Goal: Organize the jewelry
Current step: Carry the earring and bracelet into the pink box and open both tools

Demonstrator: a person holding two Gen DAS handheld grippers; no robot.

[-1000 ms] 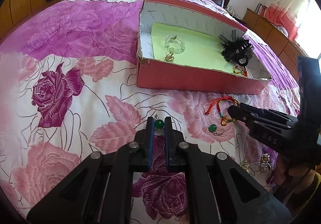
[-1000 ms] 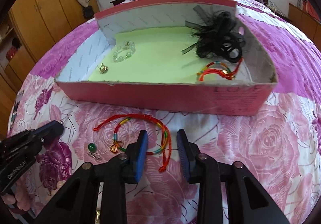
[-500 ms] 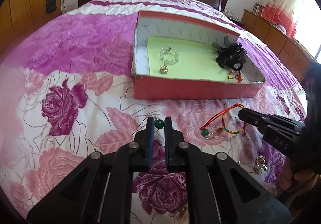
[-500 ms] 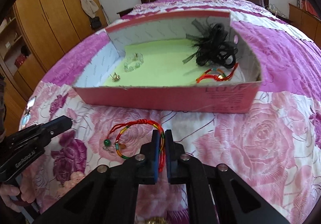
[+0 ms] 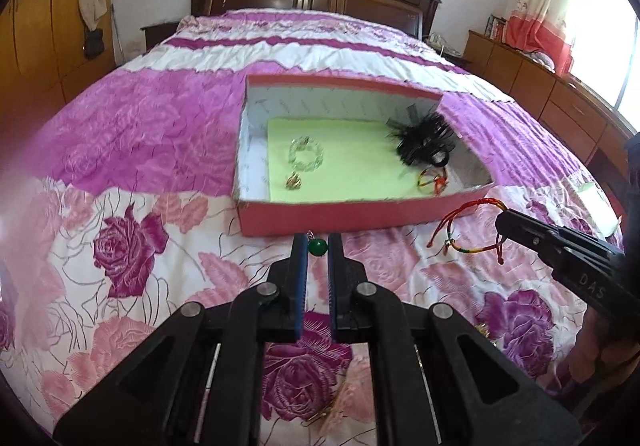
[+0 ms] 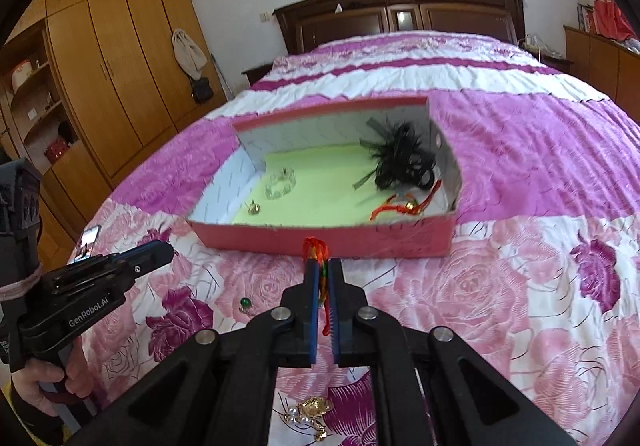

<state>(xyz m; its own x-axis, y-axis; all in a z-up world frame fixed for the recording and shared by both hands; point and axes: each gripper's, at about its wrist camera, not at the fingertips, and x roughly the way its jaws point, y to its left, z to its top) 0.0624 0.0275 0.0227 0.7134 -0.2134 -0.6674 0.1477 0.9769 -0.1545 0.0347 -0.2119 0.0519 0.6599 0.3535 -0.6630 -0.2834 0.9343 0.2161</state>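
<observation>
My left gripper is shut on a green bead earring and holds it above the bed, in front of the red box. My right gripper is shut on a red and rainbow cord bracelet, lifted off the bedspread; the bracelet also shows hanging from it in the left wrist view. A second green bead earring lies on the bedspread. The box holds a clear bead bracelet, a gold piece, a black hair clip and another red cord bracelet.
Gold and pearl pieces lie on the bedspread under my right gripper. A phone lies at the bed's left edge. The wooden headboard is far behind, wardrobes stand left, a low cabinet right.
My right gripper closed on the cord bracelet and lifted it off the bedspread. Both grippers rose and drew back from the box. The left kept hold of the earring.
</observation>
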